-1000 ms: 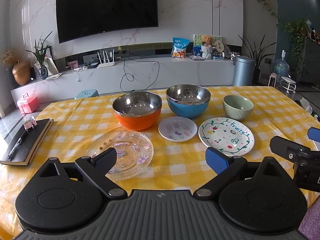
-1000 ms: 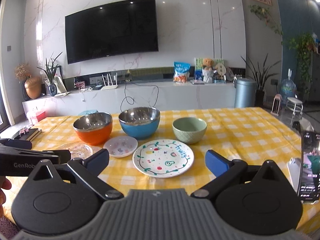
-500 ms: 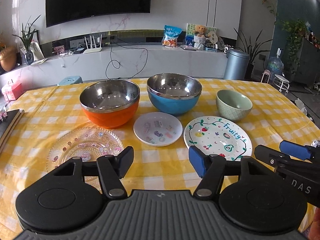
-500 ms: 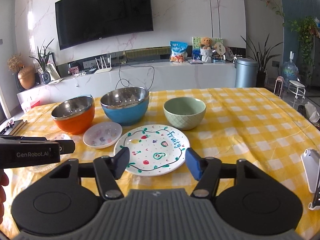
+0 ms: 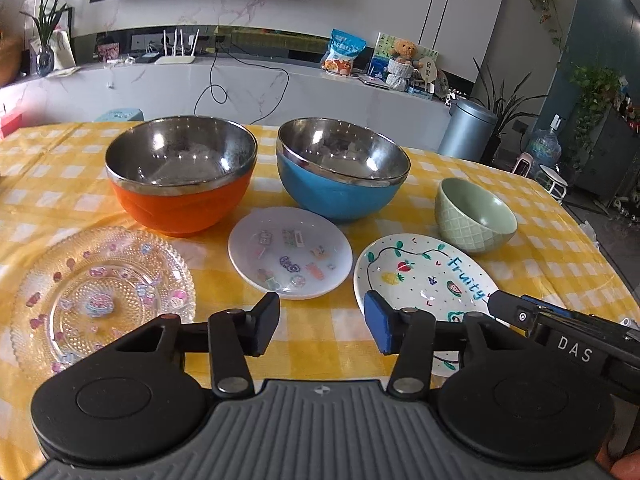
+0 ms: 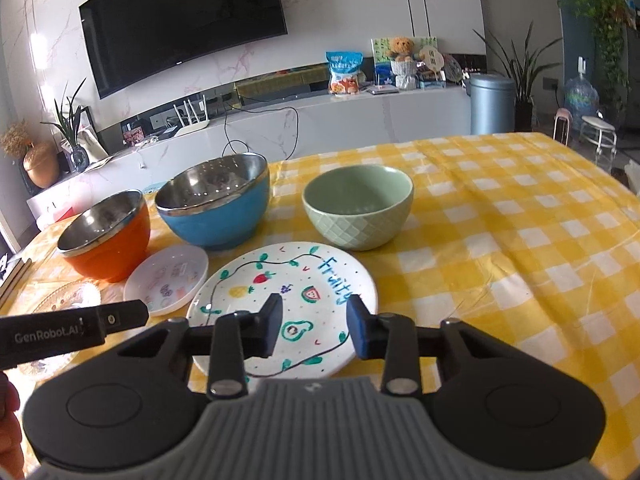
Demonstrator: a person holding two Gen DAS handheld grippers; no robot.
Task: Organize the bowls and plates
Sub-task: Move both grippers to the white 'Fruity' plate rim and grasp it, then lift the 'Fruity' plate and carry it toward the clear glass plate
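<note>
Left wrist: my left gripper (image 5: 322, 326), jaws just closing and empty, nears the small white plate (image 5: 290, 257); right wrist: right gripper (image 6: 314, 328), narrowing, empty, over the Fruity plate (image 6: 280, 304), approach step, next grip rims.

Before me stands a table under a yellow-checked cloth (image 5: 328, 336). On it rest an orange bowl (image 5: 182, 196), a blue bowl (image 5: 340, 184) beside it and a green bowl (image 5: 474, 216) further right. Nearer me lie a glass plate (image 5: 100, 296), a small white plate (image 5: 290, 256) and a fruit-painted plate (image 5: 420, 276).
</note>
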